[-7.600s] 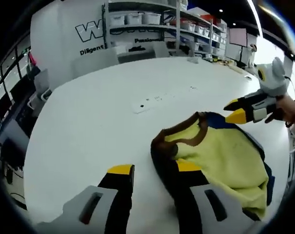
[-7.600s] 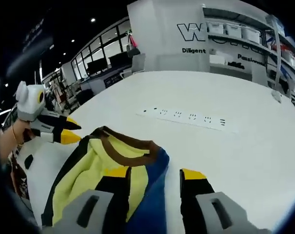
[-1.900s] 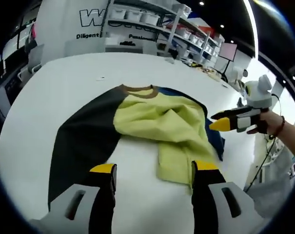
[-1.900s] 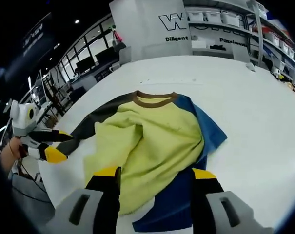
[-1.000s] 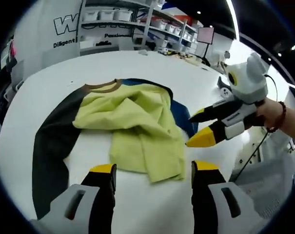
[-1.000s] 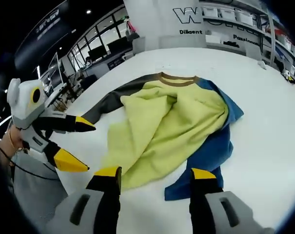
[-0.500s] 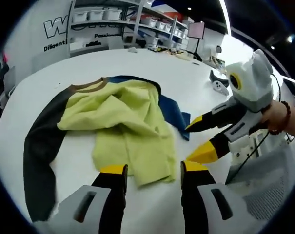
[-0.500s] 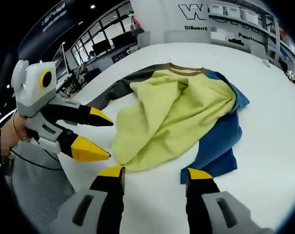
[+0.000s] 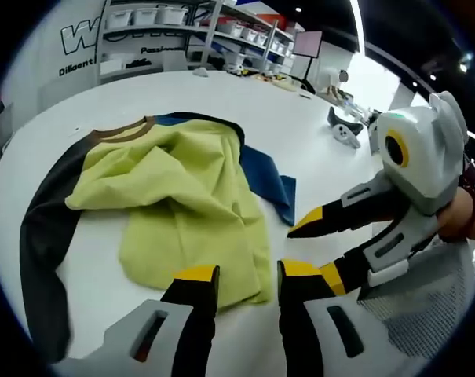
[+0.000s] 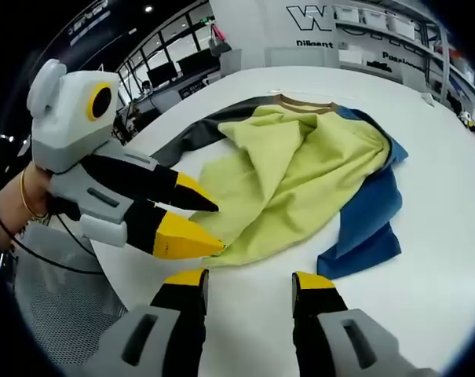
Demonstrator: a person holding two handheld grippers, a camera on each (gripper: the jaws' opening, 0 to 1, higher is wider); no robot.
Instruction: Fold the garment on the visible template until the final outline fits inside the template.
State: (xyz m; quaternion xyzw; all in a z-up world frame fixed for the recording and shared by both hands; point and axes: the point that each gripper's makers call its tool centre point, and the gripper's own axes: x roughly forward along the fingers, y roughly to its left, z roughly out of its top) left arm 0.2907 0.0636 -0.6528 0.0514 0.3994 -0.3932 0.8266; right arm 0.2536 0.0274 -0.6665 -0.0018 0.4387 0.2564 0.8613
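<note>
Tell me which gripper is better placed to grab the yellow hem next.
Left, probably. The left gripper is open with its tips right at the garment's near yellow hem. The right gripper hovers open over bare table, short of the cloth.

Place: a lab or workshop hall.
Upper frame: metal shelving [image 9: 221, 23] stacked with white storage bins [image 10: 355, 16].
Wall: large printed lettering [image 10: 308, 16].
Upper left: rows of desks with monitors [image 10: 162, 75].
Centre: broad white worktable [image 9: 221, 94].
</note>
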